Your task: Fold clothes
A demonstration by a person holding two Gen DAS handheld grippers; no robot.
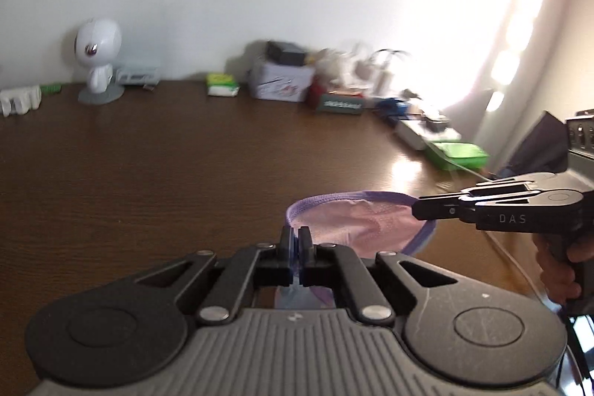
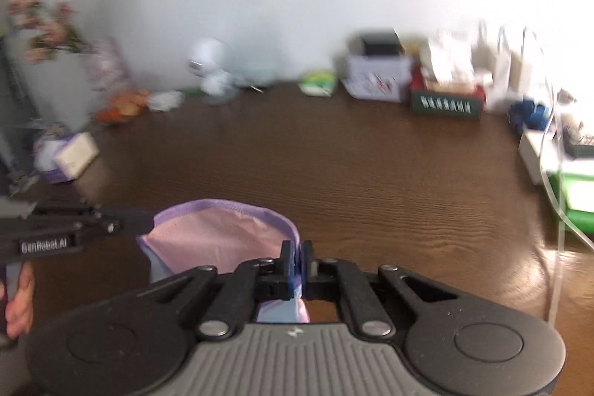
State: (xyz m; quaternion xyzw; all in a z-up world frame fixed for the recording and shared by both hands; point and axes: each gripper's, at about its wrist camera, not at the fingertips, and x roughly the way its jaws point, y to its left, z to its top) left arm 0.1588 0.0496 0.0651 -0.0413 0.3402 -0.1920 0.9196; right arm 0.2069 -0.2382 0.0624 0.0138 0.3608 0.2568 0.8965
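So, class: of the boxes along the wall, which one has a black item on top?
The white printed box, beside the dark green lettered box; only it carries a black item.

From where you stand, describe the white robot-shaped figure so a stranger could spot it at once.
Start at the dark wooden table and follow its far edge along the white wall toward the left end. There the white figure stands upright on a flat grey base, between a small white block at the table's end and a pale blue rack. Its big round head sets it apart from the boxes and packets around it.
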